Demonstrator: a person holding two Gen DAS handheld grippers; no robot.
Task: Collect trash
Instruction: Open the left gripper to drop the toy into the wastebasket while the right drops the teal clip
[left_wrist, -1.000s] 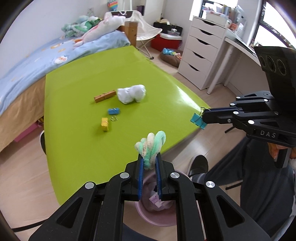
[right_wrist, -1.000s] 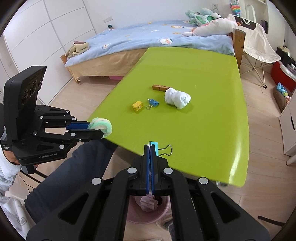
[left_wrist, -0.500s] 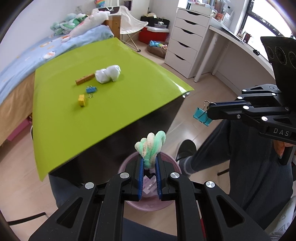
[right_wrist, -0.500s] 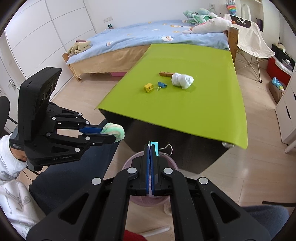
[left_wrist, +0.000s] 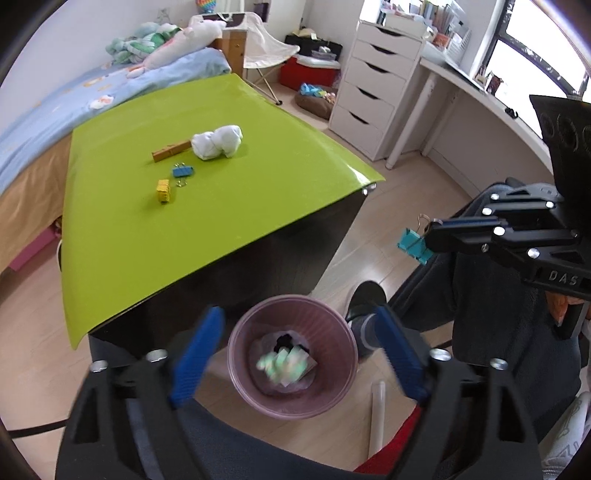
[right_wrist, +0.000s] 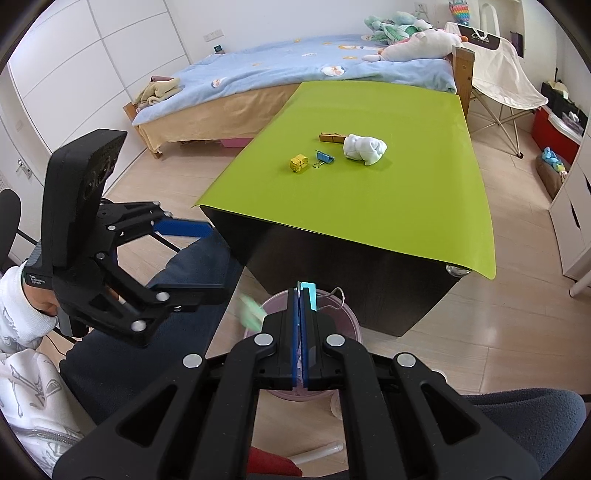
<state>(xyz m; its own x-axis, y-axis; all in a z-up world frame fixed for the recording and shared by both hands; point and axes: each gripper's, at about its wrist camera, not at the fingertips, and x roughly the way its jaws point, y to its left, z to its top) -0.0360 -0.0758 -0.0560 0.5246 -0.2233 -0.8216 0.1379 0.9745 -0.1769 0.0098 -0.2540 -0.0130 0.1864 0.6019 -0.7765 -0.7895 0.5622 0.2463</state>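
Green table (left_wrist: 229, 206), wood floor (left_wrist: 402, 206), blue bed (right_wrist: 295, 70)

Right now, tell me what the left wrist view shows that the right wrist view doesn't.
Only the left wrist view looks into the pink bin, catching the blurred green-and-white wad inside its rim, between the open left gripper fingers.

Only the right wrist view shows the right gripper from behind, jaws closed.

Both show the teal binder clip it grips and the white cloth on the green table.
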